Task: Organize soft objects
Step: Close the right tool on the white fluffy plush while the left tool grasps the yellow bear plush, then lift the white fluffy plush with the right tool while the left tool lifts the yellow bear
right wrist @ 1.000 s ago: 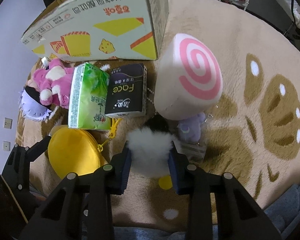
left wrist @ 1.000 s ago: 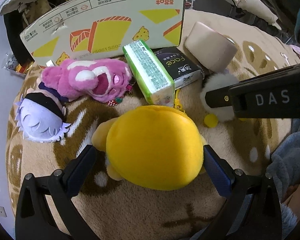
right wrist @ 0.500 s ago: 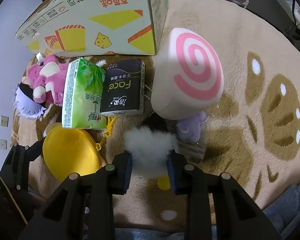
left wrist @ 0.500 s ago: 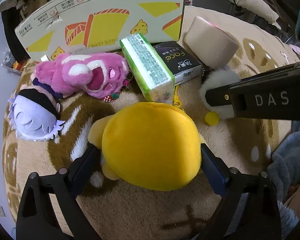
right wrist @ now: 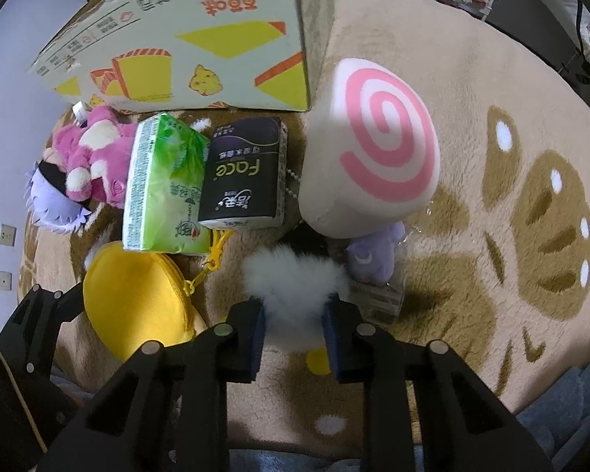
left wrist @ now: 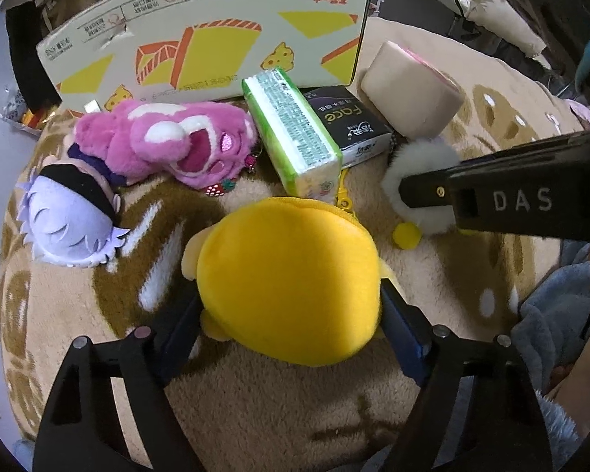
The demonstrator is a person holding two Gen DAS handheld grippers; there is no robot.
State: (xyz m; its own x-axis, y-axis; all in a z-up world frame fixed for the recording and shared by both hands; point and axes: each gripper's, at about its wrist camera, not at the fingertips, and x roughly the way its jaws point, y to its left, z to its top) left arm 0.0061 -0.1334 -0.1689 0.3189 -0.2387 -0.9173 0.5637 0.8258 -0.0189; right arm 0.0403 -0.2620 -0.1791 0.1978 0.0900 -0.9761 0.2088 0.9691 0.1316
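A round yellow plush pouch [left wrist: 291, 279] with a yellow clip lies on the beige rug [left wrist: 255, 401]. My left gripper [left wrist: 291, 326] straddles it from above, its jaws closing, and both blue pads touch the pouch's sides. To its right sits a white fluffy plush [right wrist: 295, 279] with a yellow foot. My right gripper [right wrist: 293, 334] is shut on it, and the fur bulges out above the pads. In the left wrist view the right gripper's black body [left wrist: 491, 200] covers part of the white plush [left wrist: 421, 165]. The yellow pouch [right wrist: 133, 306] also shows at the lower left of the right wrist view.
A cardboard box [left wrist: 216, 39] stands at the back. In front of it lie a pink plush [left wrist: 169, 141], a purple-haired plush head [left wrist: 70, 216], a green tissue pack [left wrist: 291, 133], a black tissue pack [left wrist: 346, 122] and a pink-spiral cushion [right wrist: 373, 149]. A small purple plush [right wrist: 373, 251] rests beside the white one.
The left jaws have drawn in from either side until they touch the yellow pouch. The right jaws have narrowed a little more on the white plush. Neither hand has shifted much.
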